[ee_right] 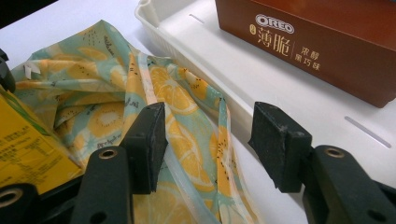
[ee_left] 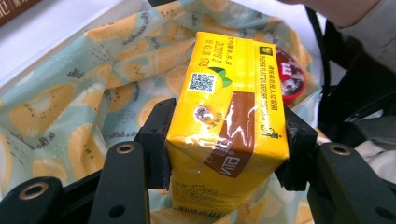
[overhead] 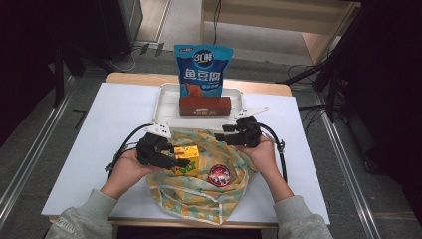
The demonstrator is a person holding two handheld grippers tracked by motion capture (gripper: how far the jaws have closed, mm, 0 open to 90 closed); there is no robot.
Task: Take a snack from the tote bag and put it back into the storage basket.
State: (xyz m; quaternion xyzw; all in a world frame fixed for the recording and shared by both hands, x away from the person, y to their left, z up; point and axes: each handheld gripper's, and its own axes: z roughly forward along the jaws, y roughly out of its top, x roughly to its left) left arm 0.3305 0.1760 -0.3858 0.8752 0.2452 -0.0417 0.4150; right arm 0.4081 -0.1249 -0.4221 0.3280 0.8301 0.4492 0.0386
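Right now your left gripper (ee_left: pixel 226 140) clamps the yellow juice carton (ee_left: pixel 229 130) over the fruit-print cloth bag (overhead: pixel 199 191) (near side of the table), while your right gripper (ee_right: pixel 210 144) hovers with jaws wide apart over the bag's far edge beside the white tray (overhead: pixel 166 107).

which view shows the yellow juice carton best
The left gripper view: the yellow juice carton sits large between the left gripper pads, print readable. The high view shows it small; the right gripper view catches one corner.
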